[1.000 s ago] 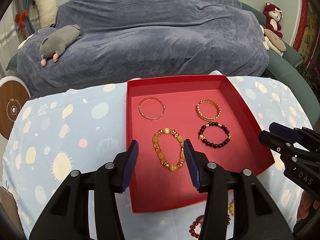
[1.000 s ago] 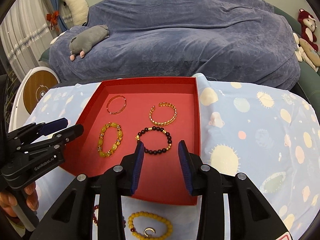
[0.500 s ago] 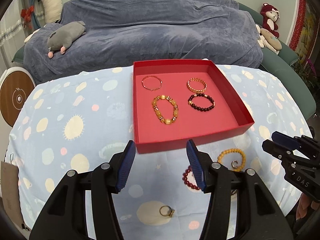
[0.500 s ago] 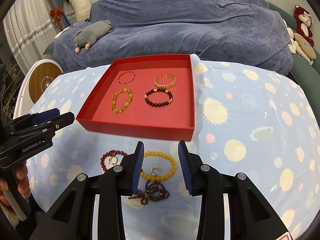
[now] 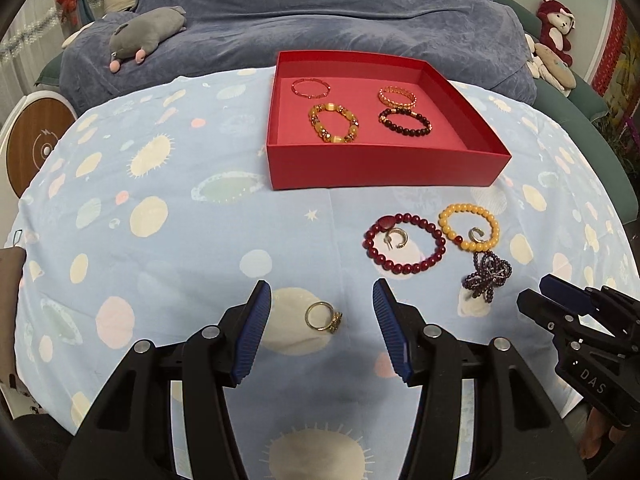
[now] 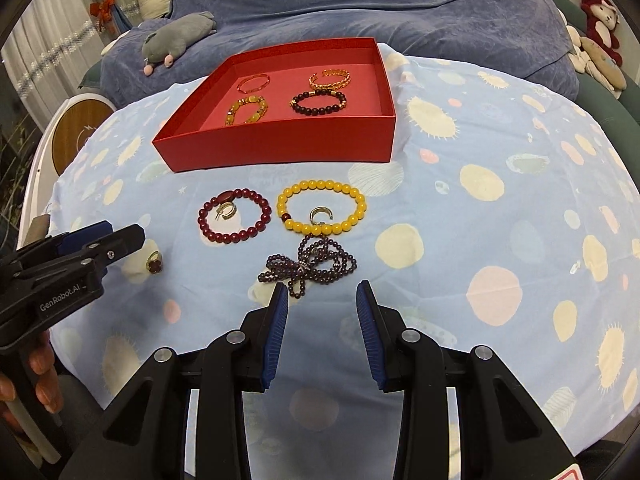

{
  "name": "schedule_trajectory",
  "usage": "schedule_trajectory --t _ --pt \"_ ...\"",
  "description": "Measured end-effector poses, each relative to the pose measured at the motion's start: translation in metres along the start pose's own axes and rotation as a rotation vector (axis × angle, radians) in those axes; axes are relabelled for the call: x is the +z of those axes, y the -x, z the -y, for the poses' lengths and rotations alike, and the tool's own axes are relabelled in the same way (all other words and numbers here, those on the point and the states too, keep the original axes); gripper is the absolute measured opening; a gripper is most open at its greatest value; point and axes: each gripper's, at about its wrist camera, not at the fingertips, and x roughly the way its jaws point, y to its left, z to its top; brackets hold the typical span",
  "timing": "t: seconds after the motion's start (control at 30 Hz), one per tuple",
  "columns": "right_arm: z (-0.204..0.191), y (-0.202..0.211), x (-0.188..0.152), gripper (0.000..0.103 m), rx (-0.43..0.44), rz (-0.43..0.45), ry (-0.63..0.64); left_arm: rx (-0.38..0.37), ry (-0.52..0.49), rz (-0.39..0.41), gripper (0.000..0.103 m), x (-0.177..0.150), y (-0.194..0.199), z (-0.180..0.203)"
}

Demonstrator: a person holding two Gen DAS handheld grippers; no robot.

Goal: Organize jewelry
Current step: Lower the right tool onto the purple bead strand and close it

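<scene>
Because 4 bracelets already lie in 2 neat rows inside the red box (image 5: 384, 168), we judge that it is the place for the loose jewelry on the blue cloth (image 5: 160, 240). Our left gripper (image 5: 320, 312) hangs with jaws apart, having just widened, and the gold ring (image 5: 323, 317) lies between them, untouched. Our right gripper (image 6: 321, 304) stands part open and empty just short of the dark purple beads (image 6: 308, 266). In front of the box lie the dark red bracelet (image 6: 235, 216) and the yellow bracelet (image 6: 322, 206), each ringing 1 small hoop earring.
</scene>
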Motion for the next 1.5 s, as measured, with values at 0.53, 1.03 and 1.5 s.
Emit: schedule_trajectory --t 0.53,1.03,1.5 --pt "-0.016 -0.009 0.004 0.05 -0.008 0.011 -0.03 0.023 0.018 0.005 0.051 -0.006 -0.001 -0.008" --pt "-0.006 -0.034 0.012 0.05 -0.035 -0.023 -0.058 0.018 0.044 -0.01 0.051 -0.009 -0.006 -0.018" --pt "0.018 -0.029 0.008 0.035 -0.011 -0.026 -0.146 0.013 0.066 -0.015 0.051 -0.011 -0.008 -0.022"
